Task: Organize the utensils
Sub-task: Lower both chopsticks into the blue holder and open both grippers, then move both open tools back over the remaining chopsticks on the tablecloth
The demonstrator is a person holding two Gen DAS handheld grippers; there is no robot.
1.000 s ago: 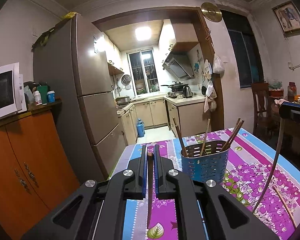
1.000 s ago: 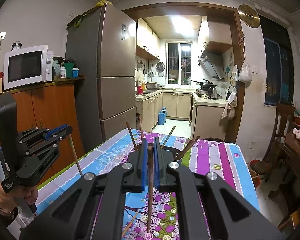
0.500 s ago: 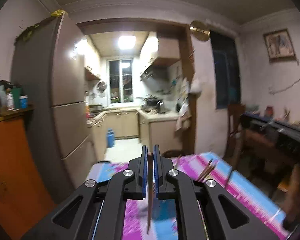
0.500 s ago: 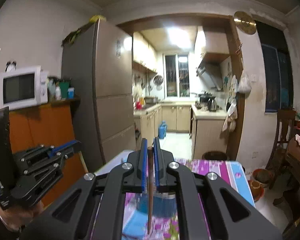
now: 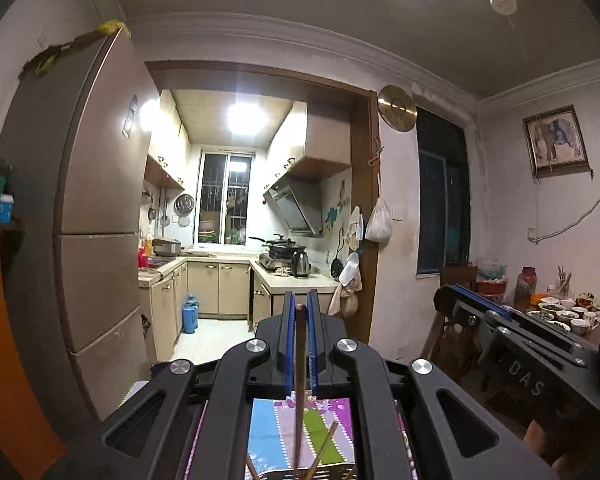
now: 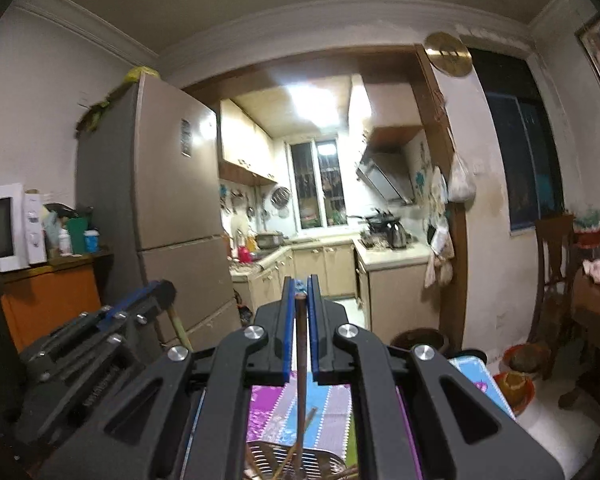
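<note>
Beyond both chopsticks (image 5: pixel 299 380) (image 6: pixel 301 368): fridge (image 5: pixel 96 240), kitchen doorway, chair (image 6: pixel 554 264).

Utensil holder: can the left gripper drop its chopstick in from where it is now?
Probably yes. The left gripper is shut on a chopstick that hangs straight down, tip just over the utensil holder below. Nothing sits between them; the chopsticks already inside lean aside. The right gripper stands well off.

Ahead of your tool, a wood-framed doorway (image 5: pixel 364 200) opens onto a brightly lit galley kitchen with a barred window (image 5: pixel 226 196), a range hood (image 5: pixel 294 210) and beige cabinets (image 5: pixel 220 288). To your tool's left stands a tall brown refrigerator (image 5: pixel 96 216); to its right, a dark window (image 5: pixel 442 204), a framed picture (image 5: pixel 556 142) and grey walls.
</note>
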